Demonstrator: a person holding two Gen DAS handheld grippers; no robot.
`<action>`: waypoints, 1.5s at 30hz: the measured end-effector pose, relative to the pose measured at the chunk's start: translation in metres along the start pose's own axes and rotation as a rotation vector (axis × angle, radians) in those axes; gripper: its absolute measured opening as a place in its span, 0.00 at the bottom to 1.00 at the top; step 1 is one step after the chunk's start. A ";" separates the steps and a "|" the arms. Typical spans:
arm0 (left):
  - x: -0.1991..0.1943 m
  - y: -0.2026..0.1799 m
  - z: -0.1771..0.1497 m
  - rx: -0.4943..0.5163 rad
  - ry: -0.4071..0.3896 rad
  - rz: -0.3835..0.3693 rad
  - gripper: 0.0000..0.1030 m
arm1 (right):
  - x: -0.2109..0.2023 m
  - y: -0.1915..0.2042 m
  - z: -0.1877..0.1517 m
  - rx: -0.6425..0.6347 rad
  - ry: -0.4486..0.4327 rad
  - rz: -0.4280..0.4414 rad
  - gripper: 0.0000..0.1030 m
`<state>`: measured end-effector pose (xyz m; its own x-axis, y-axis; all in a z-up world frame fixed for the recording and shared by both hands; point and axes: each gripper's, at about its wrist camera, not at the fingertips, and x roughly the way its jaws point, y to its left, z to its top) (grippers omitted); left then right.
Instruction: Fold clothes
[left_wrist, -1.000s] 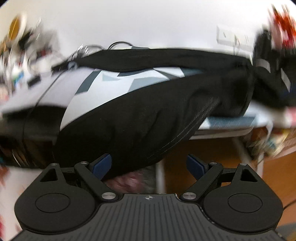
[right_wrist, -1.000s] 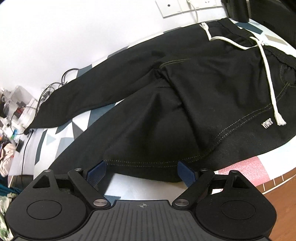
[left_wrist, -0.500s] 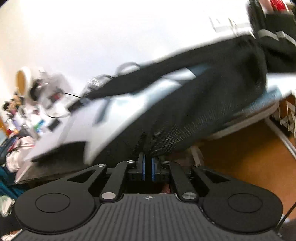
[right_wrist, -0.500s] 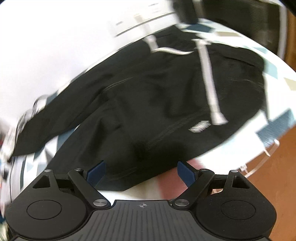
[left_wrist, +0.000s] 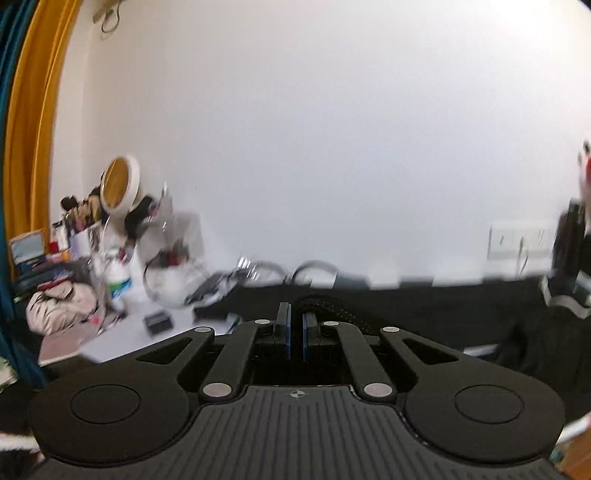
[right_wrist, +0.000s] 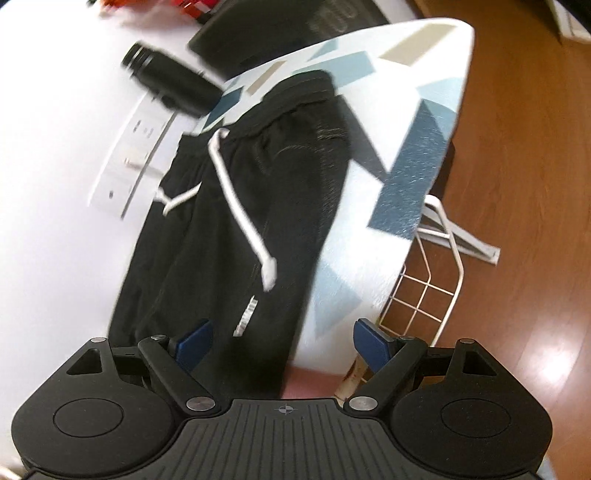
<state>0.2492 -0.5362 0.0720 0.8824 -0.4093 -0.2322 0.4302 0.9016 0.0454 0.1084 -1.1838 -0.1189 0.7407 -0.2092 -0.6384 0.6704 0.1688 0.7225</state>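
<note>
My left gripper (left_wrist: 294, 334) is clenched on a fold of the black trousers (left_wrist: 424, 310), the blue pads pressed nearly together with ribbed dark cloth bunched just above and behind them. From that view the trousers stretch as a dark band across the ironing board (left_wrist: 110, 343), running toward the right edge of the picture, where more dark cloth with grey stripes hangs (left_wrist: 569, 288). Beyond the board's far end, against the white wall (left_wrist: 332, 129), sits a blurred clutter of bottles, cables and a round mirror (left_wrist: 120, 184). An orange curtain (left_wrist: 29, 110) fills the left edge.

My right gripper (right_wrist: 284, 341) is released, its jaws standing wide apart with nothing pressed between them. It hovers over the near edge of the board (right_wrist: 424, 122), whose cover is white with blue and tan shapes. The waist end of the trousers (right_wrist: 258, 192) lies along the wall side of the board, waistband toward the rounded far end, and the white drawstring (right_wrist: 236, 199) trails down across the cloth. A small white label (right_wrist: 246, 314) shows near my left pad. A black bottle (right_wrist: 173, 83) lies at the wall by the far end, beside a wall socket plate (right_wrist: 125, 162). Below the board's outer edge a white wire rack (right_wrist: 424, 288) stands on the brown wood floor (right_wrist: 524, 184). Both views are smeared by motion.
</note>
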 end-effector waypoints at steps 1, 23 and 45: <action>-0.003 -0.001 0.008 -0.014 -0.018 -0.009 0.05 | 0.000 -0.003 0.004 0.021 -0.011 0.009 0.79; 0.050 -0.020 0.057 -0.113 0.001 0.110 0.05 | 0.025 0.052 0.089 0.066 -0.217 0.229 0.04; 0.299 -0.113 0.026 -0.008 0.419 0.128 0.67 | 0.238 0.246 0.149 -0.322 -0.019 0.211 0.35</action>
<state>0.4692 -0.7639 0.0224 0.7739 -0.2036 -0.5996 0.3198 0.9430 0.0925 0.4435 -1.3353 -0.0537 0.8651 -0.1549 -0.4770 0.4846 0.5033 0.7155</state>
